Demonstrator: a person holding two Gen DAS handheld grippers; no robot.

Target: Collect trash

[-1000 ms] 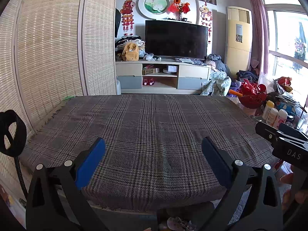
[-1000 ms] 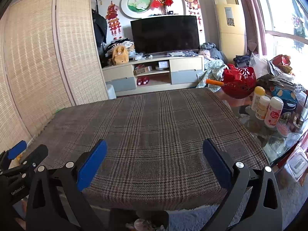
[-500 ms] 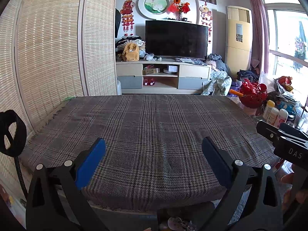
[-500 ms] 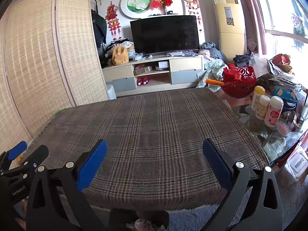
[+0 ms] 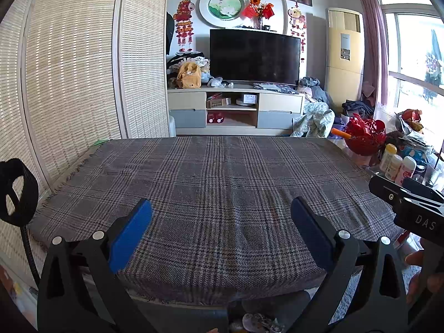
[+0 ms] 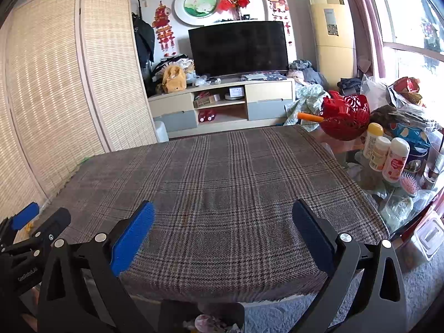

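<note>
A table under a grey plaid cloth (image 5: 222, 183) (image 6: 227, 183) fills both views, and no trash shows on it. My left gripper (image 5: 220, 216) hovers open over the cloth's near edge, its blue pads wide apart with nothing between them. My right gripper (image 6: 222, 219) hangs open the same way, to the right of the left one. The right gripper's black body (image 5: 408, 205) shows at the right edge of the left wrist view. The left gripper's body (image 6: 33, 238) shows at the lower left of the right wrist view.
Right of the table stands a cluttered glass side table with a red basket (image 6: 345, 116), several bottles (image 6: 388, 155), a hairbrush and plastic bags. A woven folding screen (image 5: 72, 83) runs along the left. A TV (image 5: 254, 55) on a low cabinet stands beyond the table.
</note>
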